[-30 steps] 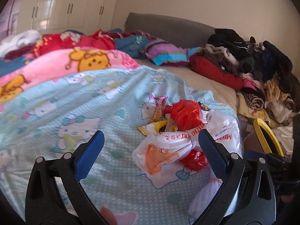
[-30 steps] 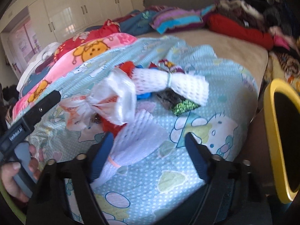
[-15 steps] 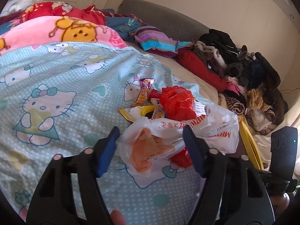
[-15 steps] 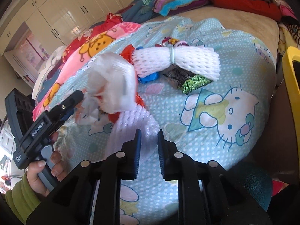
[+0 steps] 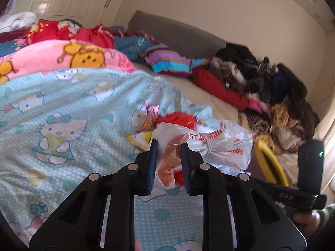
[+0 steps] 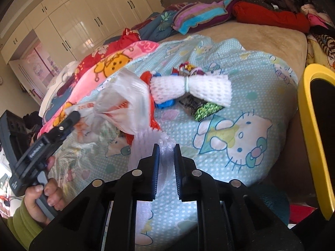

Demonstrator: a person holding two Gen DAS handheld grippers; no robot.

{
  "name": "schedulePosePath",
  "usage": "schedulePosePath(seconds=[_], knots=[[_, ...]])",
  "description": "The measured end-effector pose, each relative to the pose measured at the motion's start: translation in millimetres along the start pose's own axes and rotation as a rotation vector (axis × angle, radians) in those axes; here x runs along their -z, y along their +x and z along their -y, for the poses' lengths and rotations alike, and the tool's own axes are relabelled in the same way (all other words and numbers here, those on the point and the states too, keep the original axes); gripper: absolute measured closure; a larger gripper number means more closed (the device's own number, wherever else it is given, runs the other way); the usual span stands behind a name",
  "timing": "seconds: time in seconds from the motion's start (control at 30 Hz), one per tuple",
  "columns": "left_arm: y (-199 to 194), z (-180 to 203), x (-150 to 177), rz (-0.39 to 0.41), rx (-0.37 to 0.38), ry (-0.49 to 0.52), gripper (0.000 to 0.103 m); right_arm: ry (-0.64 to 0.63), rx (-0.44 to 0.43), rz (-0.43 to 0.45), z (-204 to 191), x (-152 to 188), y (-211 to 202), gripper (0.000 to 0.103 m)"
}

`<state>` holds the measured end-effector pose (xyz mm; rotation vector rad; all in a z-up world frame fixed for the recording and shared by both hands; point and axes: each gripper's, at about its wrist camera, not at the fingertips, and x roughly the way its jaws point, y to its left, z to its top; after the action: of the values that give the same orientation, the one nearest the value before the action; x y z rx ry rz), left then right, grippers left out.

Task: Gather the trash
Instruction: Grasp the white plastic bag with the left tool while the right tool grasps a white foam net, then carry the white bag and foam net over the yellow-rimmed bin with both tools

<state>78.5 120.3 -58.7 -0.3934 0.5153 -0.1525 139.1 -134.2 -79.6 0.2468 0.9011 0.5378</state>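
Observation:
My left gripper (image 5: 168,144) is closing, and a knotted white plastic bag with orange print (image 5: 222,148) is pinched between its pads. The right wrist view shows the same bag (image 6: 125,102) hanging off the left fingertips (image 6: 71,118), raised off the bed. My right gripper (image 6: 166,148) is shut on the end of a white foam net (image 6: 144,142) lying on the blue cartoon-cat quilt (image 6: 230,138). A second foam net bundle tied with a band (image 6: 188,90), a red bag (image 5: 180,119) and snack wrappers (image 6: 206,109) lie behind them.
A yellow-rimmed bin (image 6: 309,125) stands off the bed's right edge. Piled clothes (image 5: 261,79) and folded blankets (image 5: 73,58) cover the far side of the bed. White wardrobes (image 6: 83,21) line the wall behind. A hand in a green sleeve (image 6: 35,200) grips the left tool.
Both grippers went from wide open to shut. The left one closed on the plastic bag and its end now lifts off the quilt. The right one closed on the foam net.

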Motion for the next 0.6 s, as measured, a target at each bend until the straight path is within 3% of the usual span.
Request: schedulePosePath(seconds=[0.27, 0.6], knots=[[-25.2, 15.6, -23.9, 0.058, -0.006, -0.017, 0.089, 0.024, -0.009, 0.075, 7.1, -17.1, -27.3, 0.09], [-20.2, 59.6, -33.4, 0.053, 0.033, 0.041, 0.089, 0.073, 0.095, 0.229, 54.2, -43.3, -83.4, 0.09]])
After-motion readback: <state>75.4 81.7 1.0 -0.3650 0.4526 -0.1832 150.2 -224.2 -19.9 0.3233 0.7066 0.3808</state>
